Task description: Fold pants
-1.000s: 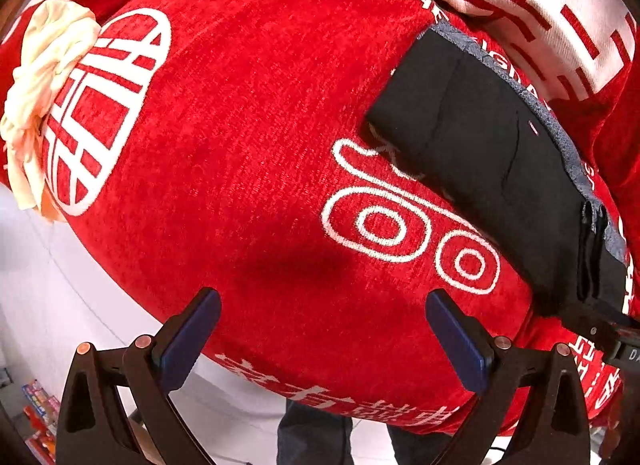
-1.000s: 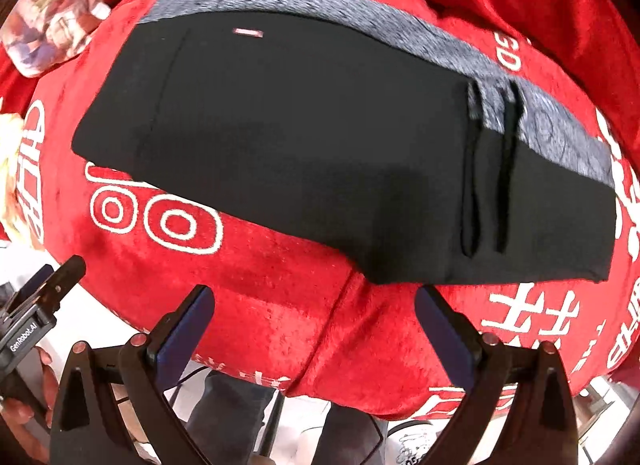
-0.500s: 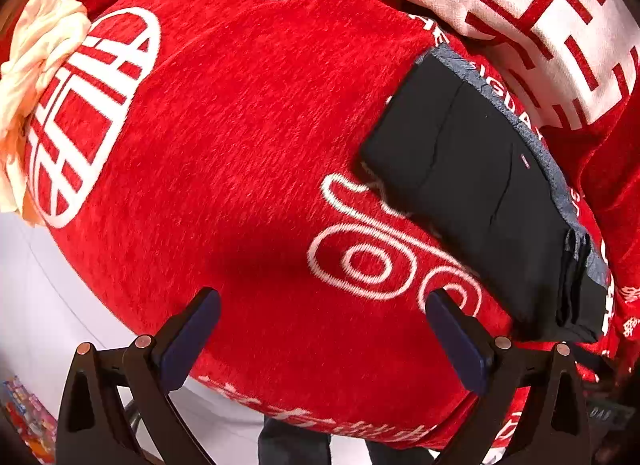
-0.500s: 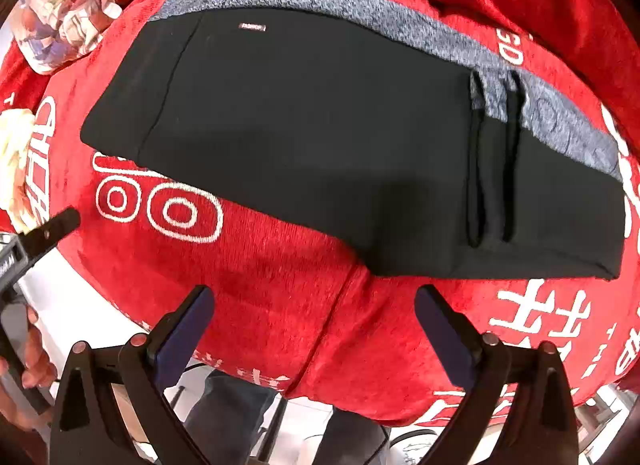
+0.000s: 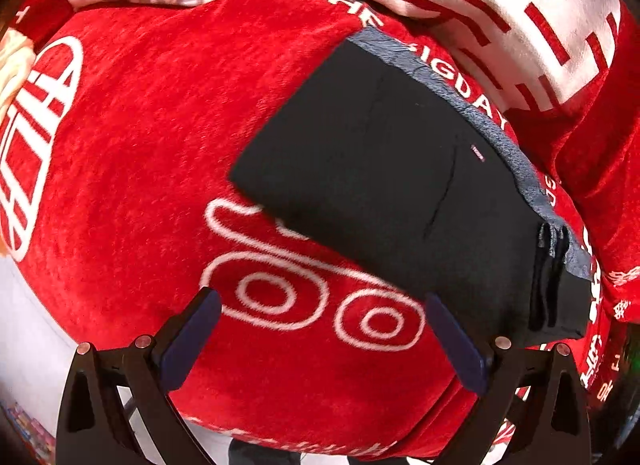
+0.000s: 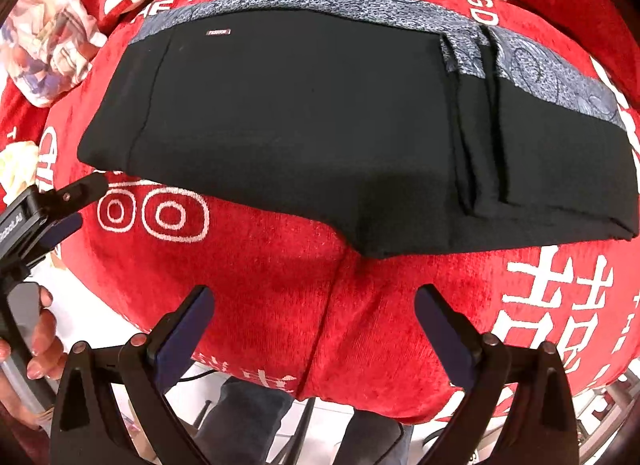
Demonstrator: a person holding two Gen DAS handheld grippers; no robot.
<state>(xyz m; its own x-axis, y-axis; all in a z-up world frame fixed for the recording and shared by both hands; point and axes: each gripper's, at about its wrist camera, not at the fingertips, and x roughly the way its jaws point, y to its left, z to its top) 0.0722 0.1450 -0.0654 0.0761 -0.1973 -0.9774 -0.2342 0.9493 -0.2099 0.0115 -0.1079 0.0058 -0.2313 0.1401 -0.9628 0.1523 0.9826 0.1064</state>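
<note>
Black pants [image 6: 304, 137] lie folded lengthwise on red cloth [image 6: 260, 285]; left gripper [image 5: 320, 339] and right gripper [image 6: 312, 329] both agape, empty: pinch both layers at near-edge corners before folding across.

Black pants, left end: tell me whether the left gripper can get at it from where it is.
Probably yes. The left gripper is open above the red cloth, and nothing lies between it and the near left end of the black pants.
</note>
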